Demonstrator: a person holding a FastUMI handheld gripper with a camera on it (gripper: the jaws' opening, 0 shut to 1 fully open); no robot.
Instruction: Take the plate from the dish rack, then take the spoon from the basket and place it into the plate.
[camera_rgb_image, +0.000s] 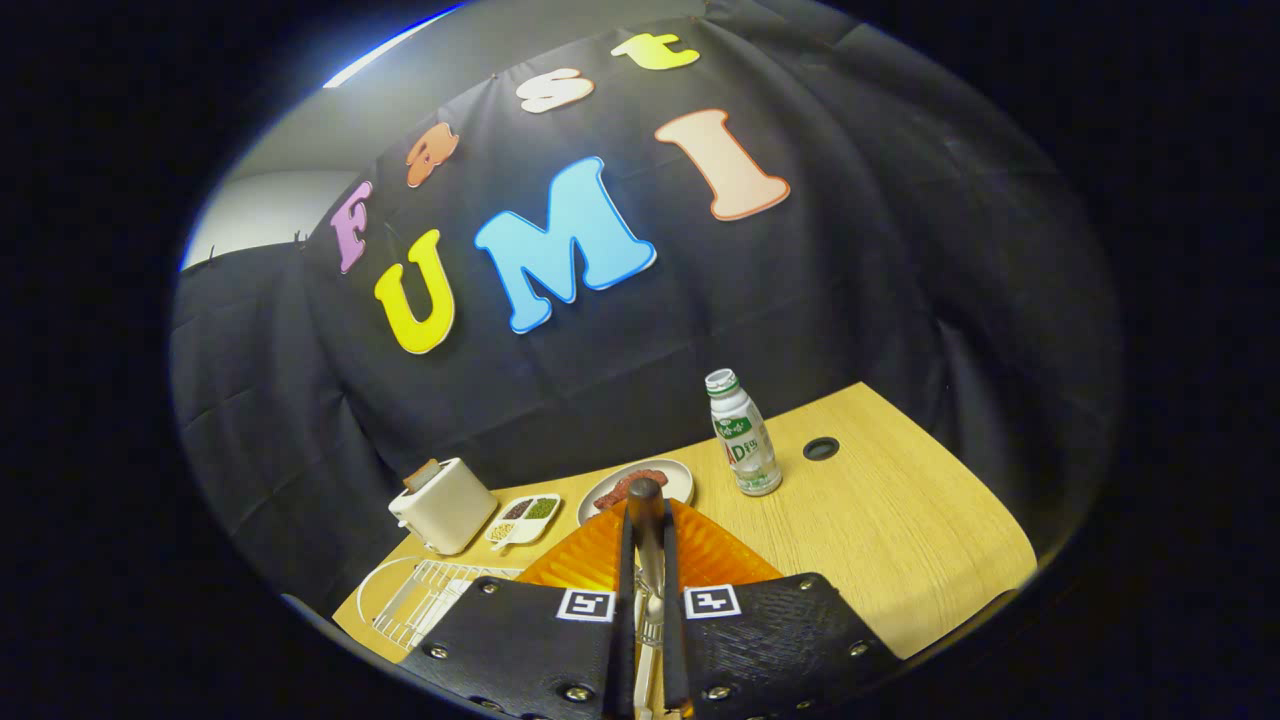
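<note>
My gripper (648, 545) is shut on the spoon (646, 500). The spoon's dark handle end sticks out past the fingertips and its metal shaft runs back between the fingers. Directly beneath and just ahead of the fingers lies the ribbed orange plate (725, 560) on the wooden table (900, 520); the spoon is held above it. The white wire dish rack (425, 595) stands to the left of the plate, with nothing standing in it. The spoon's bowl is hidden between the fingers.
Beyond the orange plate sits a pale plate with reddish food (672, 474). A white toaster with bread (440, 505) and a small divided dish (524, 517) stand to the left. A white drink bottle (744, 434) and a cable hole (820, 448) are to the right.
</note>
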